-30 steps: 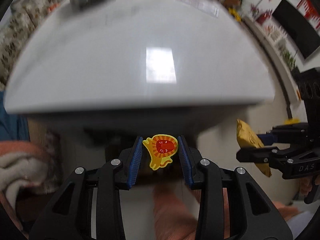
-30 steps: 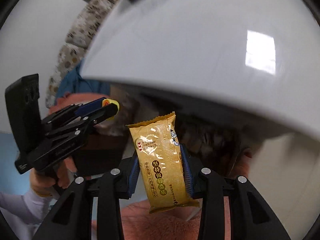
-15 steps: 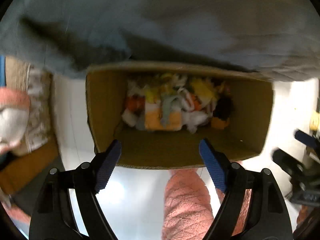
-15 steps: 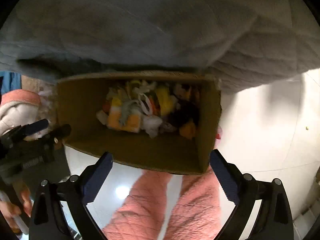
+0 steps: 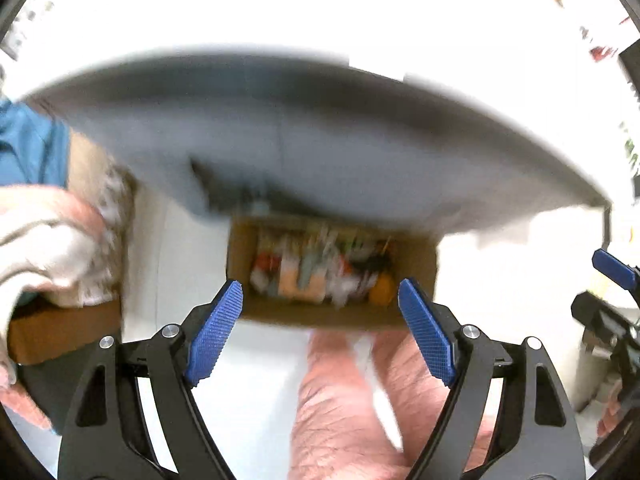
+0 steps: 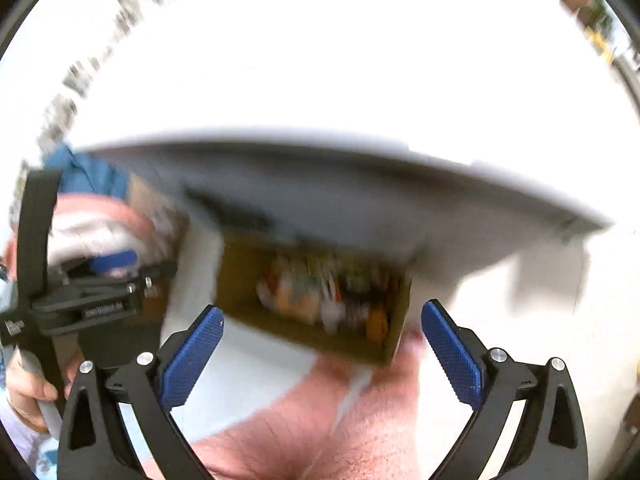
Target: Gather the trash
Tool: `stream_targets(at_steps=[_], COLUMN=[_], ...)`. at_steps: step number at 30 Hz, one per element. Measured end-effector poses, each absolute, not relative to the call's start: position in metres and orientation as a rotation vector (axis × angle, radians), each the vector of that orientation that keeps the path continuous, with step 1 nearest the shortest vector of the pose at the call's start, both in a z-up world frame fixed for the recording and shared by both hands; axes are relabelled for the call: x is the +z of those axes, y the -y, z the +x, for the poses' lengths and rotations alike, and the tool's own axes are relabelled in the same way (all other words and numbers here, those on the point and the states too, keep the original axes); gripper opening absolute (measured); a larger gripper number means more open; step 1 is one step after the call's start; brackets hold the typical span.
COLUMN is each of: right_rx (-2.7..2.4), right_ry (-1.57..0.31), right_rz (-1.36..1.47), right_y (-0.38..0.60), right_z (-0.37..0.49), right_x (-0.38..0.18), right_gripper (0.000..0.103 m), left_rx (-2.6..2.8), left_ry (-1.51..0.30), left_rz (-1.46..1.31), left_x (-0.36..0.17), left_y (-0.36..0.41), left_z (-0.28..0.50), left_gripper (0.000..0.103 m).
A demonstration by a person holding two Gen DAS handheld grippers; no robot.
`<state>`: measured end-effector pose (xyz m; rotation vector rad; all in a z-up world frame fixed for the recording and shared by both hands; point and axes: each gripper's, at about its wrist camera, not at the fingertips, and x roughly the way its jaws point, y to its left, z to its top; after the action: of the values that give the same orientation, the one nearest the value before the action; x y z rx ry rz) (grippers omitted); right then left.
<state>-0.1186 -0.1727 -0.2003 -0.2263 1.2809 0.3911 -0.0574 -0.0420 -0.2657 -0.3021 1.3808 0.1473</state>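
Observation:
A brown cardboard box (image 5: 420,256) stands on the pale floor under the table edge, filled with several blurred coloured wrappers (image 5: 316,272). It also shows in the right wrist view (image 6: 396,320). My left gripper (image 5: 320,332) is open and empty, above the near side of the box. My right gripper (image 6: 322,352) is open and empty, above the box's near wall. The left gripper also shows in the right wrist view (image 6: 116,264), and the right gripper at the edge of the left wrist view (image 5: 612,268). Both views are motion-blurred.
The white table (image 5: 320,8) overhangs the box, its grey underside (image 5: 320,152) above it. Pink fuzzy slippers (image 5: 352,400) are on the floor in front of the box. A sofa with a pink-white blanket (image 5: 44,240) and a blue cloth (image 5: 28,148) is at left.
One second ago each gripper held a wrapper by the table. Half a second ago both were open over the box. Now both have lifted and tilted up; the table top shows again.

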Motion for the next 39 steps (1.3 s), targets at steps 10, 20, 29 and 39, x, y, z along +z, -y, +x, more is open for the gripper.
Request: stream_targets(at_steps=[10, 20, 29, 39], right_rx=[0.265, 0.227, 0.221, 0.203], right_ry=[-0.794, -0.744, -0.747, -0.772], right_rz=[-0.140, -0.110, -0.111, -0.109], right_y=[0.187, 0.200, 0.202, 0.200], right_z=[-0.088, -0.077, -0.067, -0.059], right_x=[-0.018, 0.017, 0.020, 0.014], right_gripper=[0.098, 0.098, 0.098, 0.098], left_rx=[0.209, 0.199, 0.183, 0.175], left_ry=[-0.964, -0.920, -0.925, -0.937], left_rz=[-0.217, -0.175, -0.171, -0.165], left_x=[-0.083, -0.056, -0.050, -0.051], left_y=[0.061, 0.091, 0.099, 0.103], left_z=[-0.007, 0.020, 0.033, 0.037], left_gripper=[0.082, 0.082, 0.082, 0.082])
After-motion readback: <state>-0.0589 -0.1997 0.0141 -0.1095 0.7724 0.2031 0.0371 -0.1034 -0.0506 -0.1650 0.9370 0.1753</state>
